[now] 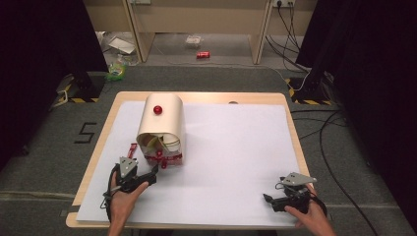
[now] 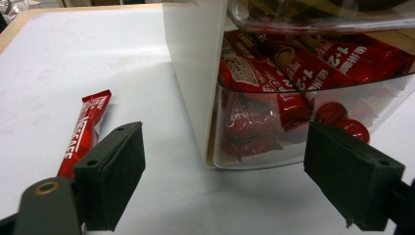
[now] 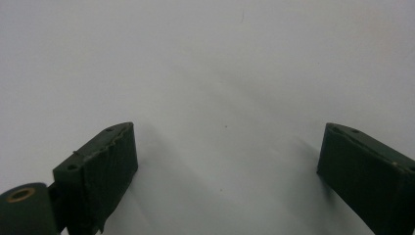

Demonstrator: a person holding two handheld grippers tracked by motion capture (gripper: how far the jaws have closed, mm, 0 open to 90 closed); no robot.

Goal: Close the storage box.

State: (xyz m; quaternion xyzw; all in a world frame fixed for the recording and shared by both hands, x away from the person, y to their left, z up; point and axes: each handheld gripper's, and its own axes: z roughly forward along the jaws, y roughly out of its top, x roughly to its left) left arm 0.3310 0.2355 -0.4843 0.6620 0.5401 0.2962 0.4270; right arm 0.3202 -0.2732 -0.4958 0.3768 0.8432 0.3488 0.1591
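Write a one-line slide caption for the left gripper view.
Open left gripper faces a clear drawer of red sachets in a cream box; one loose sachet lies beside it.

Soft overhead light, dark surroundings

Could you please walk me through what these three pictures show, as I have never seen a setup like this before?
There is no robot here: a person sits at a table and holds a hand-operated two-jaw gripper in each hand. The high view looks down from above: the left gripper sits near a cream box with a red knob, and the right gripper rests at the near right, over the white sheet that covers the table. The other two pictures come from cameras mounted on the grippers, looking along their black jaws. The left gripper view shows the box's clear drawer full of red sachets, with one loose red sachet lying on the sheet beside it. Both grippers stand open and hold nothing.
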